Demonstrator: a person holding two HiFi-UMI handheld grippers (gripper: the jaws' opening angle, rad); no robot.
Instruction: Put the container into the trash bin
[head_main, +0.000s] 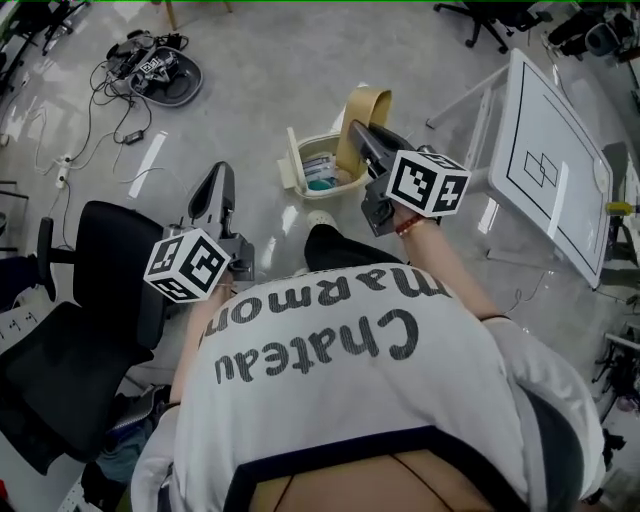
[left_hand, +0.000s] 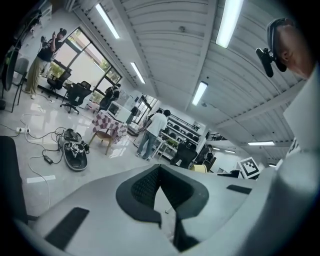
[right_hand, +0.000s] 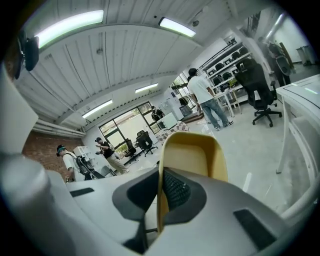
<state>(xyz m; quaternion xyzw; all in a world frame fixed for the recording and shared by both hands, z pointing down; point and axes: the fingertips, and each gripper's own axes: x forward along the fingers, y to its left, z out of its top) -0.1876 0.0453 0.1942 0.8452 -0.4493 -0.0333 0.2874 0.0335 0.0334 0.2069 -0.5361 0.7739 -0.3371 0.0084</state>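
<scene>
A tan, curved container (head_main: 362, 115) hangs just above and behind the cream trash bin (head_main: 352, 184) on the floor. My right gripper (head_main: 358, 135) is shut on the container's edge. In the right gripper view the container's thin wall (right_hand: 192, 155) stands pinched between the two dark pads of the right gripper (right_hand: 161, 192). The bin has some blue-green rubbish inside, and its lid (head_main: 291, 160) stands up at its left side. My left gripper (head_main: 215, 190) is lower left of the bin, shut and empty. In its own view the left gripper (left_hand: 160, 172) has its pads meeting at the tips.
A black office chair (head_main: 100, 270) stands at the left beside my left hand. A white table (head_main: 550, 160) lies at the right, past the bin. Cables and a device (head_main: 150, 70) lie on the floor at the far left. My shoe (head_main: 320, 218) is just before the bin.
</scene>
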